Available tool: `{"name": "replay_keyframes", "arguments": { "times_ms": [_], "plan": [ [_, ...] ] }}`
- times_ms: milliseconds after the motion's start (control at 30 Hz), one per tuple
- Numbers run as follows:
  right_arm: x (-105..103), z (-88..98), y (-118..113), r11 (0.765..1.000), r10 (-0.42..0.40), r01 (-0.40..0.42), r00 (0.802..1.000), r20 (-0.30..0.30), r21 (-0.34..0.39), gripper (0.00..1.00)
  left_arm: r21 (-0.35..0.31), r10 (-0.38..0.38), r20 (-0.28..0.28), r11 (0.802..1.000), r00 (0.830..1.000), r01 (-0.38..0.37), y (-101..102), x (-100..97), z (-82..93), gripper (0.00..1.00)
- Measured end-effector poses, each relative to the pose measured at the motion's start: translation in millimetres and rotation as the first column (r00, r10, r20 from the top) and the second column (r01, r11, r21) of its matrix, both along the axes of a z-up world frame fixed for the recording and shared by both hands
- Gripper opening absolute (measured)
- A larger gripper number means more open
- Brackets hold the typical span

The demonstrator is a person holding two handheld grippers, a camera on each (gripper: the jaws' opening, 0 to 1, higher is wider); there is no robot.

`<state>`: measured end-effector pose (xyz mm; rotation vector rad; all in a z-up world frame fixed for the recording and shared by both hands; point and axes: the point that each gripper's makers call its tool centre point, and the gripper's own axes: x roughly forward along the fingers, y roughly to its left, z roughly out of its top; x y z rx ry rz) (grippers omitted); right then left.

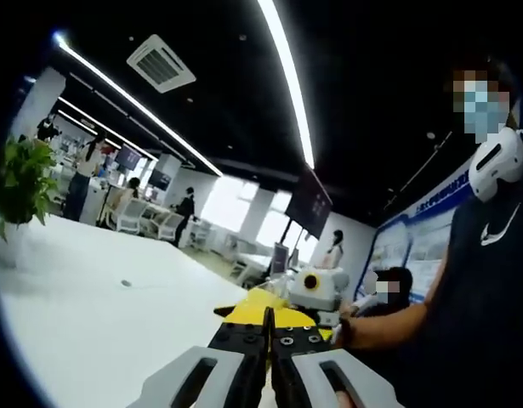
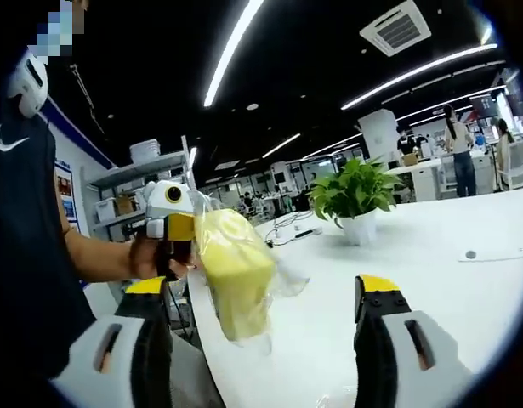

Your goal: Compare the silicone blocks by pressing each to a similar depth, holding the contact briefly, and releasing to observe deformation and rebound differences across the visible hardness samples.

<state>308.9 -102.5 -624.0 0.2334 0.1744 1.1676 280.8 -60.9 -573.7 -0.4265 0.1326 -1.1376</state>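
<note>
Wide-parted jaws of the right gripper (image 2: 265, 340) are seen at the bottom of the right gripper view, with nothing held between them. Just ahead of the gap, nearer the left-hand finger (image 2: 150, 327), a pale yellow silicone block (image 2: 235, 268) in a thin clear bag (image 2: 282, 276) is held up off the white table (image 2: 431, 280) by the left gripper (image 2: 178, 234), which is gripped in the person's hand (image 2: 146, 255).

In the left gripper view the left gripper's jaws are seen pressed together, with the bag's edge apparently caught between the tips; the block itself cannot be made out there. The right gripper (image 1: 316, 289) is seen beyond the fingertips, slightly to their right.

The block is judged to be soft and light, given how it hangs from a pinch of film. It is likely to swing or twist when pressed in mid-air, and the film may be slippery. A squeeze across the block's broad middle, with both fingers closing evenly, would probably give the cleanest reading of depth and rebound.

Farther out, a potted plant (image 2: 355, 200) stands on the table, well beyond the fingers. No other hardness samples can be identified.
</note>
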Motion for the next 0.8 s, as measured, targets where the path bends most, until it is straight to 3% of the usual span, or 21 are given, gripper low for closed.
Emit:
{"name": "replay_keyframes", "arguments": {
  "times_ms": [33,333,500,567,633,800],
  "plan": [
    [2.7,2.1,-3.2,1.000,-0.017,0.017,1.000,0.007,0.005,0.96,-0.004,0.008,-0.002,1.000,1.000,-0.008,1.5,0.7,0.5,0.00],
    [10.5,2.7,-23.4,0.997,-0.074,0.074,0.997,0.028,-0.019,0.96,-0.038,0.030,-0.015,0.999,0.999,-0.031,11.0,7.2,3.0,0.00],
    [18.3,-4.1,-44.5,0.989,-0.146,0.147,0.989,0.028,-0.034,0.96,-0.086,0.056,-0.078,0.994,0.995,-0.062,18.9,15.2,-1.5,0.00],
    [20.7,-17.1,-53.8,0.982,-0.169,0.171,0.985,0.026,-0.080,0.96,-0.113,0.067,-0.110,0.990,0.992,-0.079,21.8,17.9,-2.8,0.00],
    [21.9,-31.9,-62.6,0.974,-0.190,0.189,0.982,0.004,-0.126,0.96,-0.103,0.079,-0.130,0.990,0.988,-0.093,25.2,21.5,-9.6,0.00],
    [18.0,-52.2,-81.5,0.956,-0.228,0.227,0.974,0.014,-0.186,0.96,-0.092,0.111,-0.210,0.987,0.971,-0.132,31.3,29.3,-28.0,0.00]
  ]
}}
